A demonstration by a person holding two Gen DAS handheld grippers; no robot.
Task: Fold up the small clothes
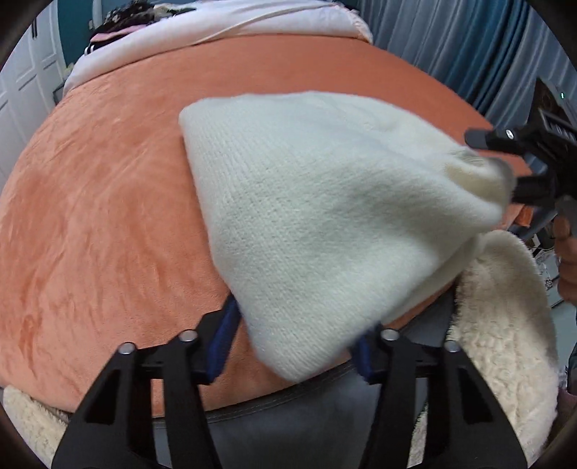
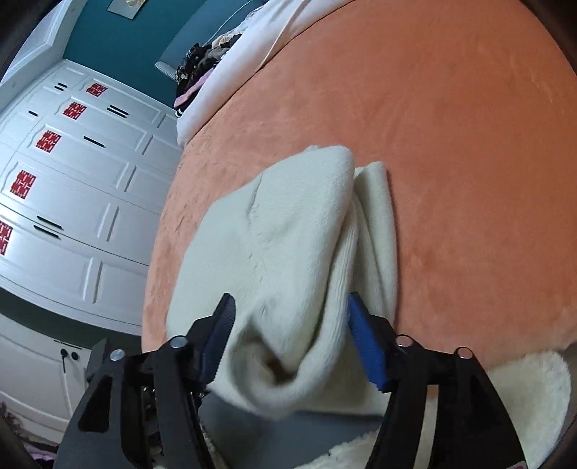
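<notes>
White panelled wardrobe doors (image 2: pixel 72 202) with red square stickers, far left of the right wrist view, against a teal wall (image 2: pixel 137 39). Orange plush bedspread (image 1: pixel 108 202), covering the bed; pale pink-white quilt (image 1: pixel 216 25) bunched at its far end. Cream knitted garment (image 1: pixel 324 202), lying partly folded on the near edge of the bedspread, one corner hanging over the edge. Left gripper (image 1: pixel 295 342), black with blue pads: jaws set either side of that hanging corner, whether they press it cannot be told. Right gripper (image 2: pixel 292 342), same make: jaws parted round a bunched end of the garment, pads not visibly pressing. Cream fleecy fabric (image 1: pixel 505 324), lower right. Blue curtain (image 1: pixel 450 39), far right.
</notes>
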